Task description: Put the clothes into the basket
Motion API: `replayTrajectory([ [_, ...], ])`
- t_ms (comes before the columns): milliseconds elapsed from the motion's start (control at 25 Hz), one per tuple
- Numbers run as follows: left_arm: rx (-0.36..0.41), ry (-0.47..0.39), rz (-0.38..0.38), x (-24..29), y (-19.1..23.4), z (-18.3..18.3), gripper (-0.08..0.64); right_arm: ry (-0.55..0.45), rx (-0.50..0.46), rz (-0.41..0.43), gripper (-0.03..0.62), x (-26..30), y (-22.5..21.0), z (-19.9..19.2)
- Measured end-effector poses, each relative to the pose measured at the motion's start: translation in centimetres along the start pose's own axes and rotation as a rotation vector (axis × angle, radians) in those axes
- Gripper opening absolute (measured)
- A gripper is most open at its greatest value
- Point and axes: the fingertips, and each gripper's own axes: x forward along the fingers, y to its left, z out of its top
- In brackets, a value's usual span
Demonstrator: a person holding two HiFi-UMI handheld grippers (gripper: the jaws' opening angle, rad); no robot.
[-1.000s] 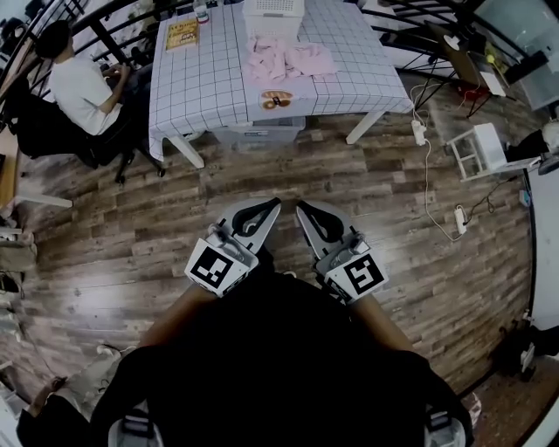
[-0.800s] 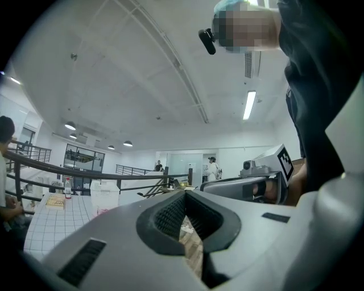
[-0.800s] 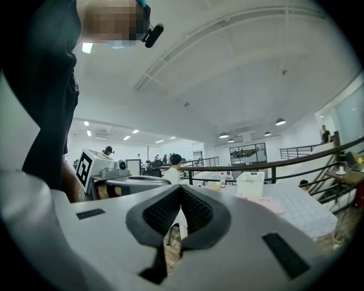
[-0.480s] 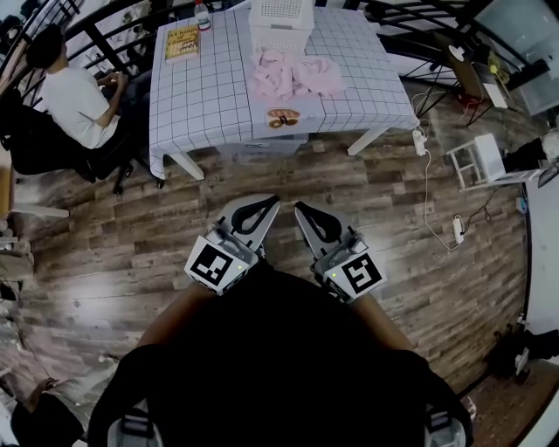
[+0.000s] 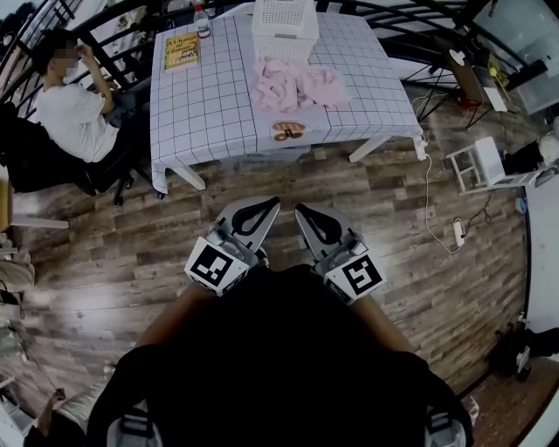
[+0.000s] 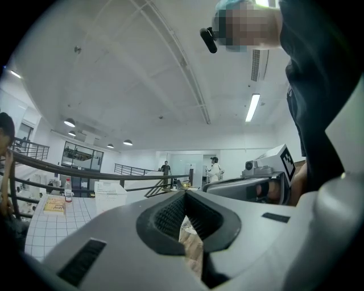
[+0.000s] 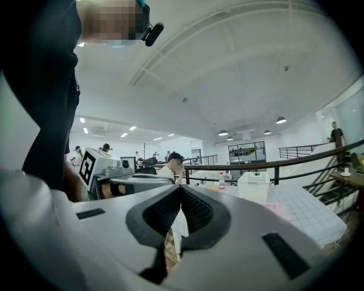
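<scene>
The left claw (image 5: 272,203) and right claw (image 5: 300,209) are closed, holding nothing, far from the desk (image 5: 210,96). Pink clothes (image 5: 299,85) lie beside the basket (image 5: 285,17) at its far edge. Next they should get close and open.

The scene is viewed steeply downward from the head; the table (image 5: 210,96) and basket (image 5: 284,17) at top centre are shared, seen level and distant, by both gripper views.
</scene>
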Motion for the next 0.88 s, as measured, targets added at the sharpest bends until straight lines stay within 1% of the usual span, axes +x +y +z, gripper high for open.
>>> replayTrajectory([
  [80, -0.001, -0.003, -0.001, 0.3, 0.7, 0.3, -0.002, -0.002, -0.001, -0.001, 0.018, 0.5, -0.4, 0.1],
  [200, -0.006, -0.006, -0.004, 0.7, 1.3, 0.5, -0.003, 0.034, -0.006, -0.017, 0.018, 1.0, -1.3, -0.4],
  [320, -0.008, -0.004, 0.0, 1.1, 1.9, 0.2, -0.002, 0.029, -0.006, -0.016, 0.017, 1.5, -2.0, -0.5],
  [640, 0.0, -0.004, 0.033, 3.9, 4.0, 0.6, -0.002, 0.023, 0.008, 0.006, 0.017, 3.1, -5.4, -0.4],
  [880, -0.006, 0.009, 0.061, 7.1, 5.8, 0.4, -0.002, -0.014, 0.008, 0.042, 0.018, 4.4, -8.7, 0.4],
])
